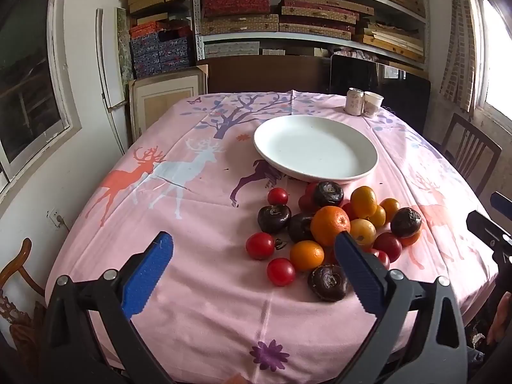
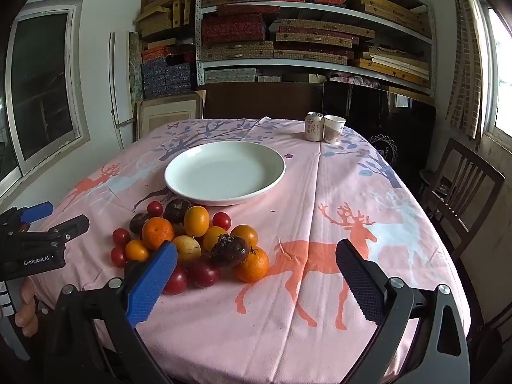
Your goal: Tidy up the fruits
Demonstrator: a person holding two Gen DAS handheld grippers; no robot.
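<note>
A pile of fruit lies on the pink tablecloth in front of a white plate, which is empty. The pile holds an orange, small yellow-orange fruits, red cherry tomatoes and dark brown water chestnuts. My left gripper is open above the cloth, just near and left of the pile. In the right wrist view the plate and pile sit left of centre. My right gripper is open, near and right of the pile, holding nothing.
A drink can and a paper cup stand at the table's far right. Wooden chairs stand by the right side, another chair at the left. Shelves of boxes fill the back wall.
</note>
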